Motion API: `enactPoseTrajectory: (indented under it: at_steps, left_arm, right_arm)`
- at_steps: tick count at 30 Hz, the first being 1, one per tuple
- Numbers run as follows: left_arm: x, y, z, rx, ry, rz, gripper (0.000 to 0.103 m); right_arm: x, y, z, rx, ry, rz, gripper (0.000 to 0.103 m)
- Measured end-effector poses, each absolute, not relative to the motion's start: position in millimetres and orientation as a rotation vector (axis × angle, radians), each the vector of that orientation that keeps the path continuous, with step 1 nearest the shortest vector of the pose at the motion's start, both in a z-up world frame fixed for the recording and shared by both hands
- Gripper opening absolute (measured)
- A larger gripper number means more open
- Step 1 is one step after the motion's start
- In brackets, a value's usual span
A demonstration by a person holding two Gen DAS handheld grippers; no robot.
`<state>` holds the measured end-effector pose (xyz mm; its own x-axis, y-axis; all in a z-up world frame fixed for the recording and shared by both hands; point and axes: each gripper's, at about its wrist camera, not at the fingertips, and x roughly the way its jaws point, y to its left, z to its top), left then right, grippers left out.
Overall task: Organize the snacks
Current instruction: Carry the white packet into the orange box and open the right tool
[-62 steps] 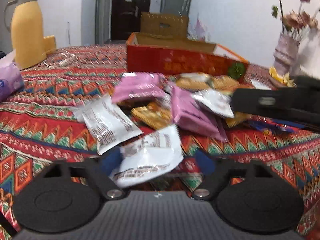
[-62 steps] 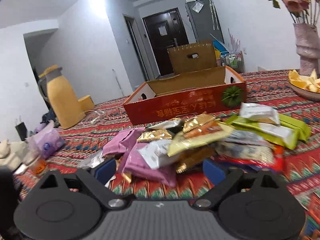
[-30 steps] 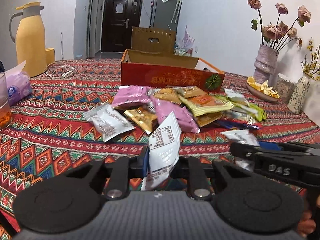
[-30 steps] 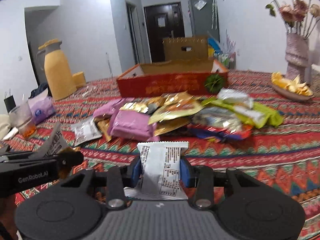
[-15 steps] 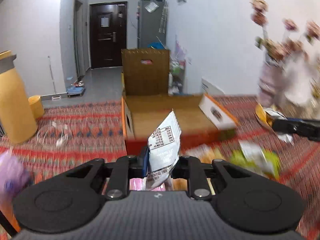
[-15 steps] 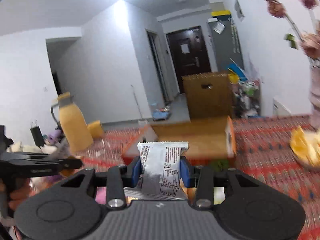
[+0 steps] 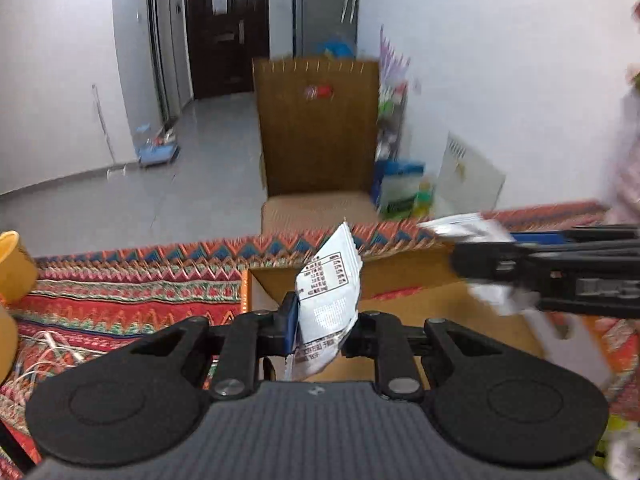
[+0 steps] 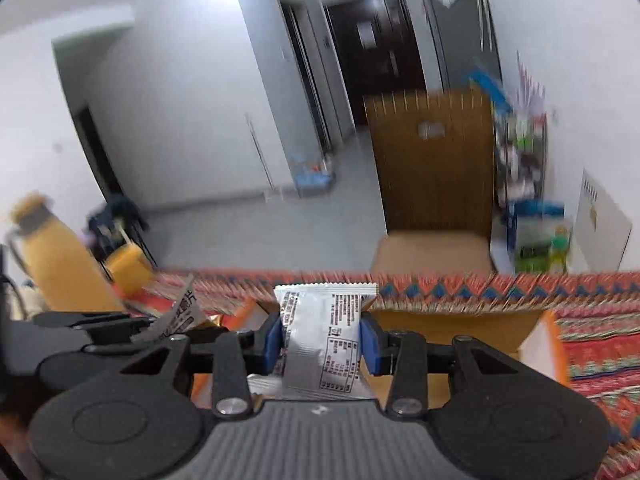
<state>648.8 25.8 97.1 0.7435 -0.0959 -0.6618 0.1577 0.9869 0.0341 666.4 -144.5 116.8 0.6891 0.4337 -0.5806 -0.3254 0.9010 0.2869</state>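
Observation:
My left gripper [image 7: 320,322] is shut on a white snack packet [image 7: 328,296] with black print, held edge-on over the open cardboard box [image 7: 440,312]. My right gripper [image 8: 320,340] is shut on a second white snack packet [image 8: 324,340], held flat and upright above the same box [image 8: 480,332]. In the left wrist view the right gripper [image 7: 480,260] reaches in from the right over the box with its packet [image 7: 464,226]. The right wrist view has the left gripper [image 8: 132,326] at the left with its packet [image 8: 184,314].
The patterned red tablecloth [image 7: 132,292] ends just past the box. A brown chair [image 7: 320,132] stands behind the table edge. A yellow thermos [image 8: 56,264] stands at the left, with white cable [image 7: 48,356] on the cloth. Bottles and boxes [image 8: 536,236] stand on the floor at the right.
Both grippers have lifted their white packets off the table and carried them forward past the snack pile to above the open box. Both stay shut on their packets.

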Motion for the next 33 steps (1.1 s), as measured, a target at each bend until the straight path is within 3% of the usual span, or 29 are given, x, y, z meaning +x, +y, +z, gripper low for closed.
enactPoseTrajectory:
  at_steps: [5,7,10,11,12,14,18,29,33]
  left_arm:
    - [705,22,55,0.057,0.838,-0.120,0.022]
    - [714,27,48,0.020,0.864,-0.117,0.044]
    - [713,36,48,-0.004,0.845,-0.113,0.049]
    - [711,39,50,-0.005,0.839,-0.107,0.049]
    - [708,44,54,-0.007,0.831,-0.110,0.051]
    - [699,52,65,-0.020,0.811,-0.108,0.057]
    - [682,66,94,-0.026,0.778,-0.105,0.068]
    - [584,72,179,0.005,0.716,-0.103,0.076]
    - [515,65,208,0.039,0.650,-0.109,0.083]
  right_arm:
    - [749,-134,40,0.376,0.928,0.340,0.040]
    - [762,-136,22,0.449,0.967,0.312,0.042]
    - [765,-130,14,0.492,0.978,0.326,0.046]
    - [764,-129,13,0.505,0.977,0.324,0.053]
    - [763,-128,13,0.518,0.973,0.330,0.072]
    - [761,-129,15,0.532,0.951,0.340,0.075]
    - [753,-145,35,0.539,0.906,0.328,0.075]
    - [660,-201,126,0.403,0.759,0.289,0.077]
    - [598,-222,159,0.343,0.701,0.300,0.085]
